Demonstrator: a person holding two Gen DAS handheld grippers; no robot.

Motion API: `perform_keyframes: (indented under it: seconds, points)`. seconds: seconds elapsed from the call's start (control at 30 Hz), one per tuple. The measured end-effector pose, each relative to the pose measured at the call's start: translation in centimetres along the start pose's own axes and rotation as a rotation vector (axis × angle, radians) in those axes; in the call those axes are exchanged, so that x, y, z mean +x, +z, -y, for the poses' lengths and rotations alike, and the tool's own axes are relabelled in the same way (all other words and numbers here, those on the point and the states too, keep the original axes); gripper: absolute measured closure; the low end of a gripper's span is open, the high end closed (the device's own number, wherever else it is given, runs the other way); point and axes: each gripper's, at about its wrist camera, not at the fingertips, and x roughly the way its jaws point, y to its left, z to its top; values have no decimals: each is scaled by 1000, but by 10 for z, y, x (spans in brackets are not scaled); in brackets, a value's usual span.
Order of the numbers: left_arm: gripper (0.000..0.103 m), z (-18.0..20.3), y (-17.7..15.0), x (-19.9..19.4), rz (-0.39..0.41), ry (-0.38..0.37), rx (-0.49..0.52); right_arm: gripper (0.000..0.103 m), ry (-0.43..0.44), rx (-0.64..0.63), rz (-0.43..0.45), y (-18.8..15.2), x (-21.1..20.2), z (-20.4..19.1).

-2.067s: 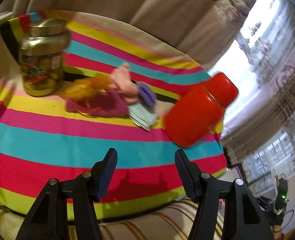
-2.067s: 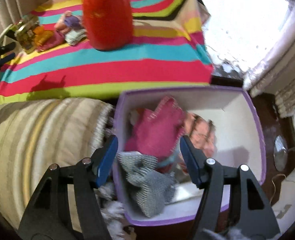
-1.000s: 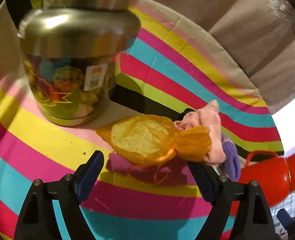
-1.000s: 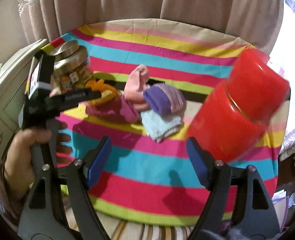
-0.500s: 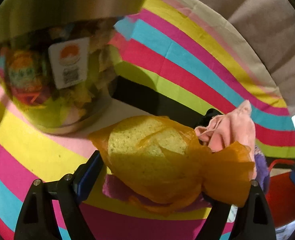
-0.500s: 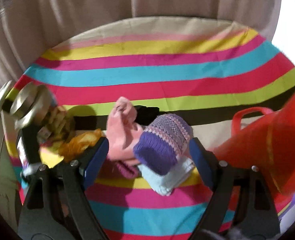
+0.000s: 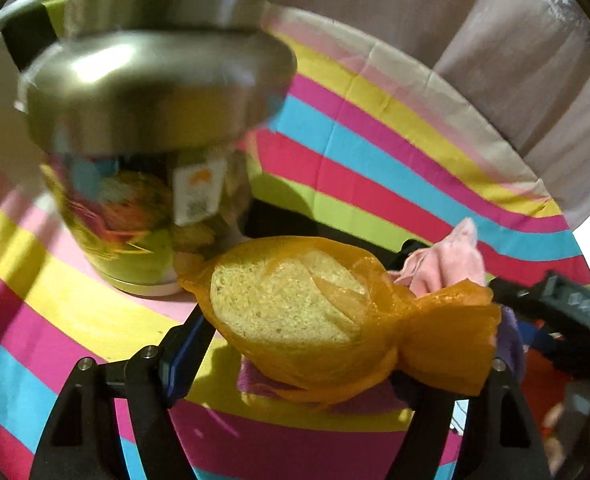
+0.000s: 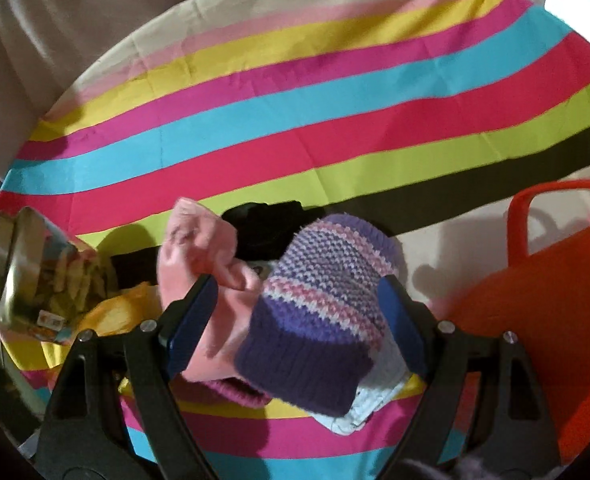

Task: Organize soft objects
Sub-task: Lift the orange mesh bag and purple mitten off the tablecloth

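A pile of soft things lies on the striped cloth [image 8: 279, 92]. In the left wrist view my left gripper [image 7: 299, 352] is open, its fingers on either side of an orange mesh pouch [image 7: 327, 316] that lies on a magenta knit piece [image 7: 255, 380]. A pink sock [image 7: 447, 264] lies behind it. In the right wrist view my right gripper [image 8: 295, 324] is open around a purple striped knit hat [image 8: 323, 312] and the pink sock [image 8: 203, 256]. A light blue cloth [image 8: 375, 396] lies under the hat, a black item [image 8: 267, 228] behind it.
A glass jar with a metal lid [image 7: 143, 128] stands just left of the pouch; it also shows in the right wrist view [image 8: 27, 276]. A red container with a handle [image 8: 543, 300] stands right of the hat. Beige curtains [image 7: 455, 20] hang behind the table.
Both grippers have moved in on the pile. The left now has the orange pouch between its open fingers; the right has closed in around the purple hat and pink sock.
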Motion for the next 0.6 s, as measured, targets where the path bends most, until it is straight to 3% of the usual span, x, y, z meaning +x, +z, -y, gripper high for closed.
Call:
perform_keyframes:
  seconds: [0.07, 0.13, 0.23, 0.43, 0.6]
  points:
    - [26, -3, 1, -6, 18, -2, -4, 25, 3, 17, -6, -3, 5, 3]
    - [26, -5, 2, -11, 22, -14, -9, 51, 7, 22, -10, -6, 8, 5]
    - [26, -5, 1, -17, 35, -17, -8, 69, 17, 17, 4, -13, 6, 7]
    - [26, -9, -2, -33, 62, -21, -3, 78, 24, -57, 97, -21, -20, -3]
    - [26, -7, -7, -45, 83, -26, 4, 78, 45, -131, 170, -42, -48, -11]
